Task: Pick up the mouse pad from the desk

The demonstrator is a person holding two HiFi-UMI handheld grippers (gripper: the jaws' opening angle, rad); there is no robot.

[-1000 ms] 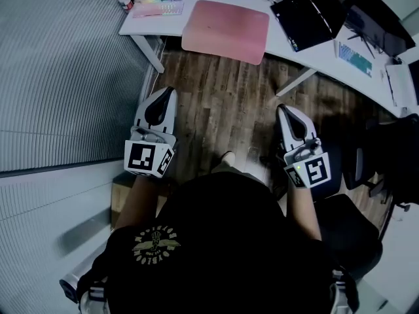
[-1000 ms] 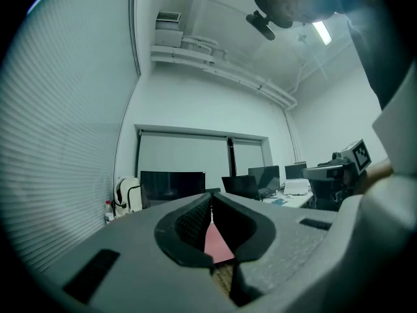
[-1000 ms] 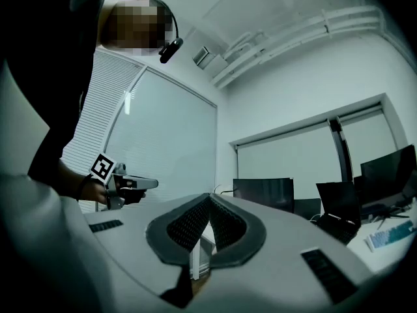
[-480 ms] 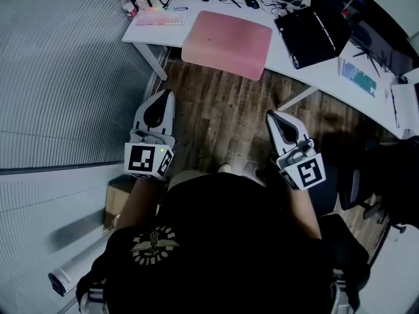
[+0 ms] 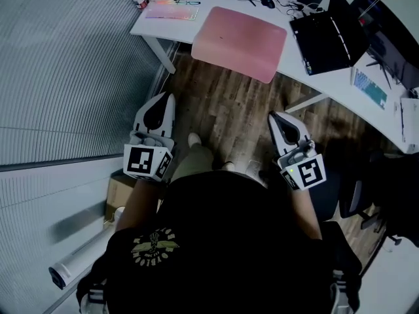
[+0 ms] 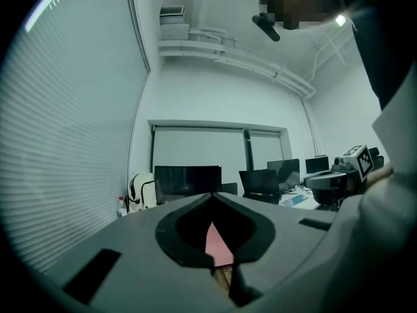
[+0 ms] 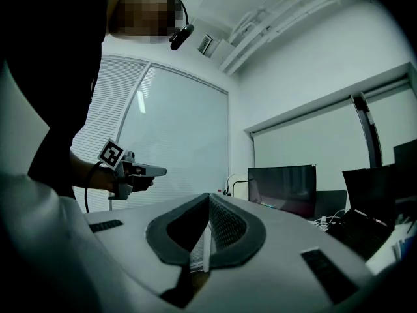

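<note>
A pink mouse pad (image 5: 241, 33) lies on the white desk (image 5: 296, 54), its near edge hanging over the desk's front. Through the gap of the left gripper's jaws a sliver of the mouse pad (image 6: 217, 242) shows. My left gripper (image 5: 162, 99) is held level over the wooden floor, well short of the desk, shut with nothing in it. My right gripper (image 5: 275, 118) is also shut and empty, at about the same distance from the desk. Each gripper appears in the other's view: the right gripper (image 6: 339, 178) and the left gripper (image 7: 137, 171).
An open black laptop (image 5: 328, 31) sits right of the pad, with a keyboard (image 5: 370, 88) further right. A lit pink keyboard (image 5: 171, 11) and cables lie at the desk's left end. A wall of blinds (image 5: 65, 64) runs along the left. A black office chair (image 5: 366, 195) stands at right.
Both grippers and the person have moved toward the desk; a foot has stepped forward between the grippers. Both jaws stayed shut.
</note>
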